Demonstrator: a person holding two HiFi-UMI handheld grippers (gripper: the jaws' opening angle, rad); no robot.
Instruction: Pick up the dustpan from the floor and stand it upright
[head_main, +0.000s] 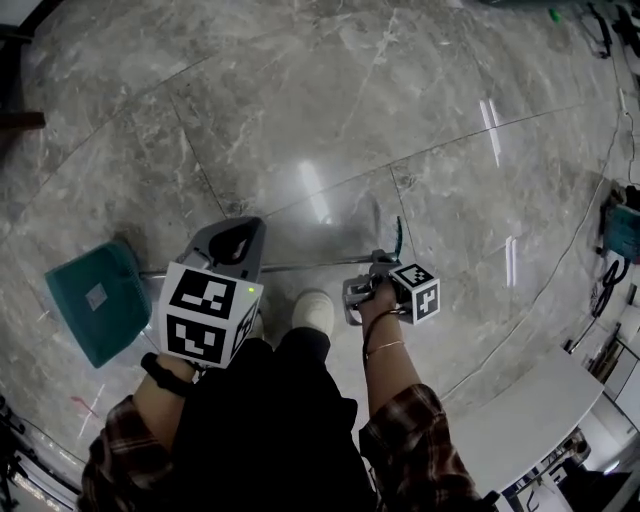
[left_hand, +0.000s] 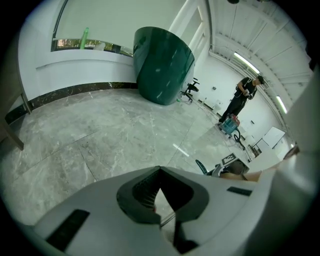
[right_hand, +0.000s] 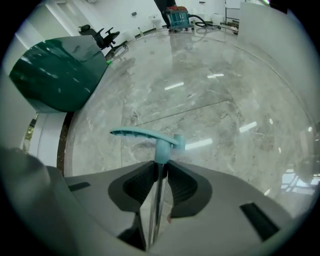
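My right gripper is clenched on the dustpan's rod. The thin metal shaft runs straight up between the two dark pads, and both press on it. The teal grip sits just past the jaw tips, sticking out to the left against the floor. From the head view, the teal pan is at the lower left, down at floor level beside my left sleeve. Its rod stretches from there to the right, crossing just ahead of my shoe and ending in the right gripper, with the grip poking out beyond it. I can't tell from here whether the pan's edge touches the marble or hangs just off it. My left gripper hovers over the rod nearer the pan. In its own view the left gripper has its jaw tips together and nothing pinched between them. Only a short piece of the rod shows through the gap lower down, and the pads don't press on it. Farther off, that view shows a large dark green fixture against the curved white wall. A person stands beside a teal cart, well away from me.
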